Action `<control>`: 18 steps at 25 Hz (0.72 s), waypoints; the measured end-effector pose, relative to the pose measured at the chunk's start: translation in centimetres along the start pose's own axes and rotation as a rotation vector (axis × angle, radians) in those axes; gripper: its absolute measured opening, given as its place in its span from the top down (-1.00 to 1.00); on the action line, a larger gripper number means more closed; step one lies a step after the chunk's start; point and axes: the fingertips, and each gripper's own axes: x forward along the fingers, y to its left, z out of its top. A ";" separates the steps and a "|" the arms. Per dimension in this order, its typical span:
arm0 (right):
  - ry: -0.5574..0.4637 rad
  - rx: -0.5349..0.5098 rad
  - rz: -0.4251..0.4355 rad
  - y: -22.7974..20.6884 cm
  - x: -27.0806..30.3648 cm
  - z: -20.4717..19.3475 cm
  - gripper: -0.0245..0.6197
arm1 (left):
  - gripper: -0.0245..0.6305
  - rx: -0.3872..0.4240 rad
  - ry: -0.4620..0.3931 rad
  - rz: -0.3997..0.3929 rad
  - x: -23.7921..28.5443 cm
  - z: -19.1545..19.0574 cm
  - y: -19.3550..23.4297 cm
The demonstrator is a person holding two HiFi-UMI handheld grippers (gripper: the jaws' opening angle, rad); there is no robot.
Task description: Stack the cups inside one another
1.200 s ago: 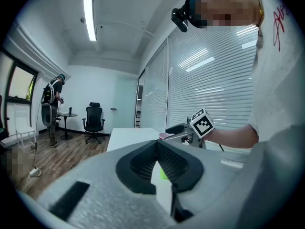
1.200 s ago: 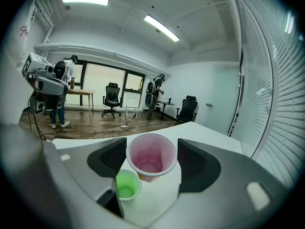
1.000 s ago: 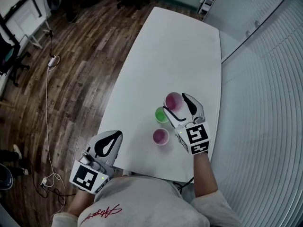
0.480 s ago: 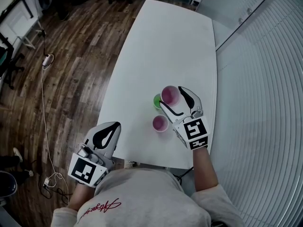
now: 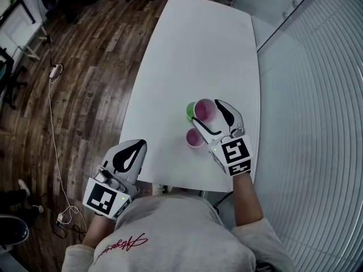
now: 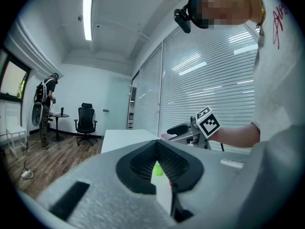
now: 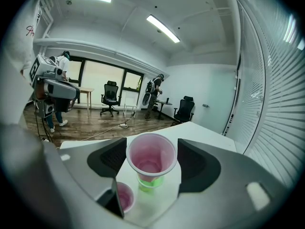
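Observation:
My right gripper (image 5: 206, 113) is shut on a pink cup (image 5: 203, 107) and holds it up. In the right gripper view this cup (image 7: 151, 157) sits between the two pads, its base just over the mouth of a green cup (image 7: 150, 182). The green cup (image 5: 189, 112) stands on the white table (image 5: 193, 50), mostly hidden by the held one. Nearer to me a second pink cup (image 5: 194, 137) stands upright by the left finger. My left gripper (image 5: 136, 149) is shut on nothing and hangs off the table's front left edge, pointing roughly level.
The table's right edge runs close along a wall of blinds (image 5: 317, 123). Wooden floor (image 5: 85, 84) with a trailing cable (image 5: 54, 123) lies to the left. Office chairs (image 7: 110, 95) and a standing person (image 7: 153, 92) are far across the room.
My right gripper has carried the pink cup leftward, from beside the green cup to over it. The left gripper has stayed where it was.

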 end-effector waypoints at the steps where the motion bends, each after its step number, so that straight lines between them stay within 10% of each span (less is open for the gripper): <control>1: -0.002 0.003 -0.004 0.0 -0.1 0.1 -0.12 | 0.94 -0.001 -0.001 -0.003 0.0 0.0 -0.1; 18: 0.017 0.035 -0.025 3.2 -1.6 -1.9 -0.12 | 0.94 0.004 -0.002 -0.015 -2.3 -0.8 -0.1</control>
